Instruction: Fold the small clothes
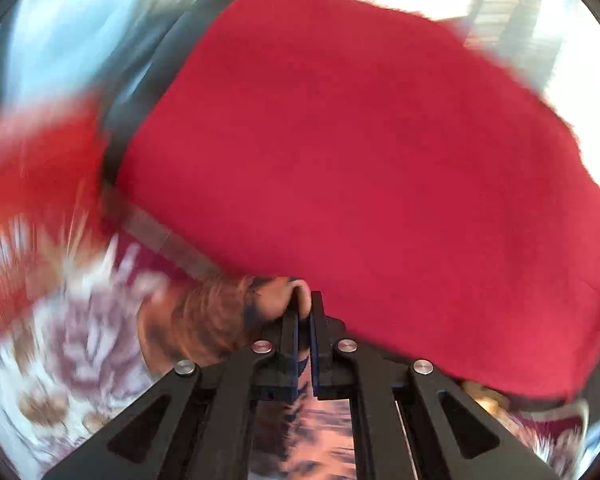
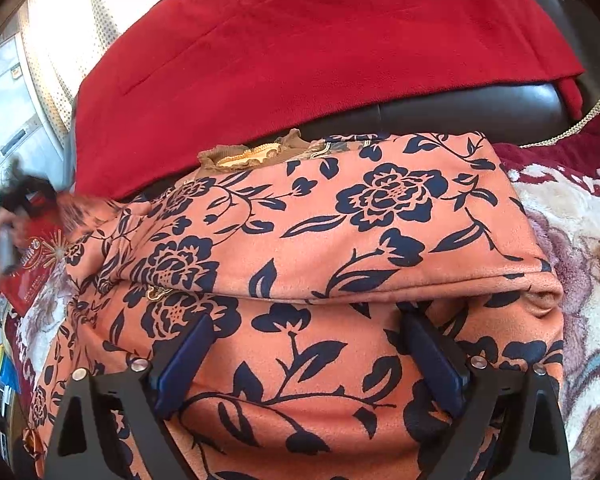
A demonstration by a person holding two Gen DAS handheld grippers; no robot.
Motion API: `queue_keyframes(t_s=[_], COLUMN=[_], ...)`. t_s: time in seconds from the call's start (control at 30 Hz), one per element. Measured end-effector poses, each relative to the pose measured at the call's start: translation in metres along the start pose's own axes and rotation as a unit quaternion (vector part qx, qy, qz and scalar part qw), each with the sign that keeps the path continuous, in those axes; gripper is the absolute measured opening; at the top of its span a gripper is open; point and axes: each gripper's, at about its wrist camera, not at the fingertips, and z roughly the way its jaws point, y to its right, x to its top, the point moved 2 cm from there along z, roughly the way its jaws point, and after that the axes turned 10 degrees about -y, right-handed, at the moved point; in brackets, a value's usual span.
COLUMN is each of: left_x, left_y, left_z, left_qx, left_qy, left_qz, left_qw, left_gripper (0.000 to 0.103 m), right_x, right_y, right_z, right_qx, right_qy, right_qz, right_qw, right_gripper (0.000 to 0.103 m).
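An orange garment with dark blue flowers [image 2: 340, 232] lies folded over on a floral blanket. Its brown frilled collar [image 2: 248, 156] shows at the far edge. My right gripper [image 2: 306, 320] is open, its blue-padded fingers [image 2: 188, 356] resting on the garment's near layer, one on each side. In the blurred left wrist view, my left gripper [image 1: 305, 300] is shut on a bunched piece of the orange garment [image 1: 276, 300], held up in front of a red cloth [image 1: 360, 160]. In the right wrist view the left gripper [image 2: 16, 196] shows blurred at far left.
A red fleece cloth [image 2: 320, 40] lies over a dark leather sofa back [image 2: 460, 108] behind the garment. The cream and maroon floral blanket [image 2: 580, 240] covers the seat. A red printed packet [image 2: 32, 264] lies at the left. Curtains [image 2: 56, 60] hang at the left.
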Motion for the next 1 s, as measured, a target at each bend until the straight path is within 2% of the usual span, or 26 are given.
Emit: queue_keyframes(t_s=[0.07, 0.13, 0.23, 0.3, 0.37, 0.4, 0.47, 0.53, 0.57, 0.63, 0.67, 0.73, 0.8, 0.83, 0.87, 0.93, 1.0], left_x=[-0.004, -0.02, -0.055, -0.093, -0.129, -0.154, -0.196, -0.225, -0.231, -0.229, -0.222, -0.21, -0.205, -0.201, -0.207, -0.209, -0.216], left_y=[0.053, 0.123, 0.195, 0.244, 0.272, 0.285, 0.289, 0.274, 0.258, 0.228, 0.203, 0.166, 0.142, 0.124, 0.112, 0.087, 0.076], left_z=[-0.049, -0.082, -0.095, -0.086, -0.061, -0.039, 0.008, 0.025, 0.031, 0.028, 0.021, 0.011, 0.008, 0.014, 0.02, 0.033, 0.044], left_qx=[-0.028, -0.064, -0.102, -0.114, -0.109, -0.098, -0.064, -0.042, -0.033, -0.034, -0.038, -0.029, -0.004, 0.015, 0.018, 0.015, 0.007], left_qy=[0.043, 0.066, 0.062, 0.039, 0.006, -0.027, -0.097, -0.137, -0.147, -0.146, -0.136, -0.109, -0.086, -0.087, -0.093, -0.108, -0.13], left_qz=[0.061, 0.122, 0.181, 0.221, 0.256, 0.29, 0.323, 0.33, 0.321, 0.284, 0.249, 0.203, 0.175, 0.156, 0.14, 0.104, 0.086], left_qw=[0.9968, 0.9883, 0.9761, 0.9678, 0.9604, 0.9517, 0.9391, 0.933, 0.9351, 0.9469, 0.9582, 0.9727, 0.9808, 0.9837, 0.9856, 0.9886, 0.9877], left_gripper=[0.004, 0.004, 0.004, 0.005, 0.011, 0.016, 0.051, 0.051, 0.051, 0.052, 0.056, 0.065, 0.068, 0.068, 0.068, 0.068, 0.068], right_x=[0.0, 0.001, 0.001, 0.001, 0.001, 0.001, 0.001, 0.002, 0.002, 0.002, 0.002, 0.002, 0.003, 0.003, 0.003, 0.002, 0.009], right_y=[-0.001, -0.001, 0.0, 0.002, 0.005, 0.008, 0.013, 0.017, 0.019, 0.022, 0.024, 0.027, 0.03, 0.031, 0.032, 0.035, 0.036], right_z=[0.0, -0.001, -0.001, -0.002, -0.003, -0.004, -0.005, -0.006, -0.007, -0.007, -0.008, -0.008, -0.009, -0.01, -0.012, -0.021, -0.039], right_qx=[-0.001, 0.0, 0.006, 0.013, 0.026, 0.035, 0.052, 0.063, 0.067, 0.073, 0.077, 0.084, 0.089, 0.093, 0.096, 0.085, 0.091], right_qy=[0.0, 0.0, 0.001, 0.003, 0.007, 0.01, 0.014, 0.017, 0.019, 0.021, 0.023, 0.025, 0.025, 0.025, 0.024, 0.024, 0.02], right_qz=[0.0, 0.001, 0.005, 0.009, 0.017, 0.022, 0.032, 0.038, 0.04, 0.043, 0.045, 0.049, 0.051, 0.053, 0.056, 0.078, 0.105], right_qw=[1.0, 1.0, 1.0, 1.0, 0.999, 0.999, 0.998, 0.997, 0.997, 0.996, 0.996, 0.995, 0.994, 0.994, 0.994, 0.993, 0.99], right_gripper=[0.097, 0.097, 0.097, 0.097, 0.097, 0.097, 0.097, 0.097, 0.097, 0.097, 0.097, 0.097, 0.097, 0.097, 0.097, 0.095, 0.095])
